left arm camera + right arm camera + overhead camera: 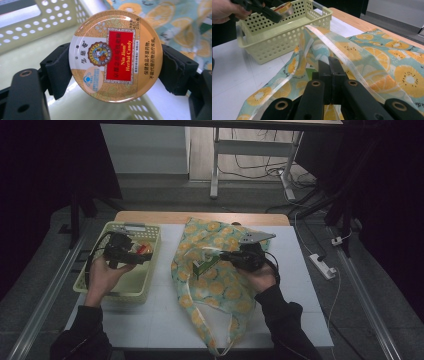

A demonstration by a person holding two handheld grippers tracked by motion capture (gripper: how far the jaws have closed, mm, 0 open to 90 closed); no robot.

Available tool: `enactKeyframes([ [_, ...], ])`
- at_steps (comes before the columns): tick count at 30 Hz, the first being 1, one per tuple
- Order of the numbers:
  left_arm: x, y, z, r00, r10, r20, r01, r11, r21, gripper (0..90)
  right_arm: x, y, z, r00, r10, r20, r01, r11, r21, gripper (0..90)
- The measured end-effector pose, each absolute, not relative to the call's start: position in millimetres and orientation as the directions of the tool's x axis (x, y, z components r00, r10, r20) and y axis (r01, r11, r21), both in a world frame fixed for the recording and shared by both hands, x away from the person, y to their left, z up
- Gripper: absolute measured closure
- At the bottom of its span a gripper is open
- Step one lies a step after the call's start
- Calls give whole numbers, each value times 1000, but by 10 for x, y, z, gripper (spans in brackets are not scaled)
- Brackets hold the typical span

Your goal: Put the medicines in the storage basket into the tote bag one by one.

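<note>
Candy tin up and out of the basket, bag mouth held ready

Left claw [113, 72] is clamped on the round candy tin [115, 58], pads biting its rim from both sides, tin hanging over the pale yellow basket [127, 287]. Right claw [329, 65] is pinched tight on the clear handle strap [332, 41] of the citrus-print bag [220, 285], lifting its mouth off the desk [160, 320]. A green box [202, 266] peeks from the opening. Best play: keep that strap high, carry the tin level, release only once it is inside the bag.
</note>
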State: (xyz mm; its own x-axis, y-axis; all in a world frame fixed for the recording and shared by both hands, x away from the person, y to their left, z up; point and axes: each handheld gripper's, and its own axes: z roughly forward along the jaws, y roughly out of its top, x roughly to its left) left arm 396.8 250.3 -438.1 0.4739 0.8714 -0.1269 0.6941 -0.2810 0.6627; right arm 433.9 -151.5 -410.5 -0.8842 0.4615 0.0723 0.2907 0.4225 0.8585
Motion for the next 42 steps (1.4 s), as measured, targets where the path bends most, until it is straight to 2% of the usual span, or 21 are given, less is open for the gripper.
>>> enactKeyframes([
  [19, 3631, 2155, -4349, 586, 798, -139, 630, -341, 697, 209, 4334, -1527, -4095, -884, 462, 72, 289, 419, 861, 894],
  [42, 3384, 1412, -4388, 726, 676, -127, 539, -444, 715, 208, 4350, -1553, -4091, -882, 465, 74, 291, 416, 861, 894],
])
